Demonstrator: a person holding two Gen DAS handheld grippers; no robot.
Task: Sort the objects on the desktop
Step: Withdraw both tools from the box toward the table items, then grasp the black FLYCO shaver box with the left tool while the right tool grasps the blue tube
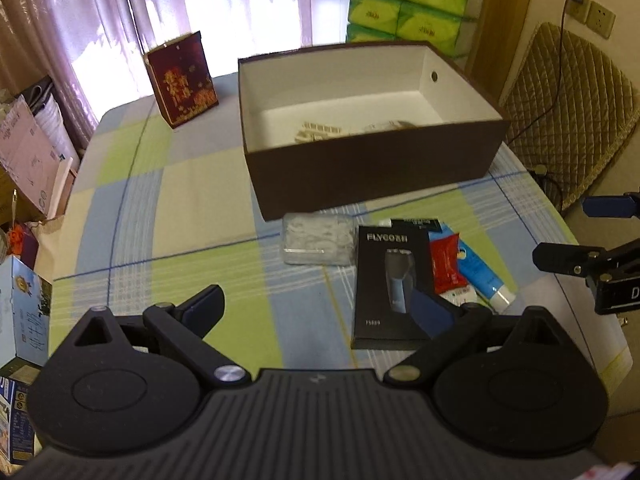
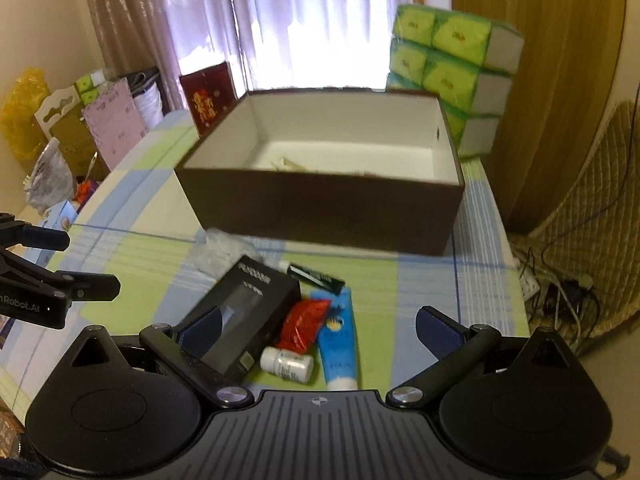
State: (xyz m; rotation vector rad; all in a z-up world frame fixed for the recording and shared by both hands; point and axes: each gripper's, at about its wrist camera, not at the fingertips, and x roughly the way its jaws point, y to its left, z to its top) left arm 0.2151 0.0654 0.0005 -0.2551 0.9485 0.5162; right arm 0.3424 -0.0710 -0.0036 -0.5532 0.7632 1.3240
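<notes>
Lower frame, both views: the left gripper (image 1: 320,304) and the right gripper (image 2: 320,328) hang above the table with jaws spread wide and nothing between them. Both are poised for a pick, not carrying.

Centre of the right wrist view: the loose objects lie in one cluster just below the right gripper. The black shaver box (image 2: 244,312) lies flat at lower left of centre. The red sachet (image 2: 306,324), the blue tube (image 2: 338,340) and the white bottle (image 2: 286,363) lie beside it, touching or nearly so. A dark slim tube (image 2: 316,275) lies just beyond them. A clear plastic packet (image 1: 318,242) lies at the cluster's far left edge, near the container wall.

Upper centre: the brown open box (image 2: 320,216) stands directly behind the cluster, its mouth upward. Placement this close probably shortens each transfer. A few pale items already lie inside; their identity cannot be determined.

Upper left: a red patterned box (image 1: 182,84) stands apart on the checked tablecloth (image 1: 160,240). Upper right: stacked green tissue packs (image 2: 452,76).
</notes>
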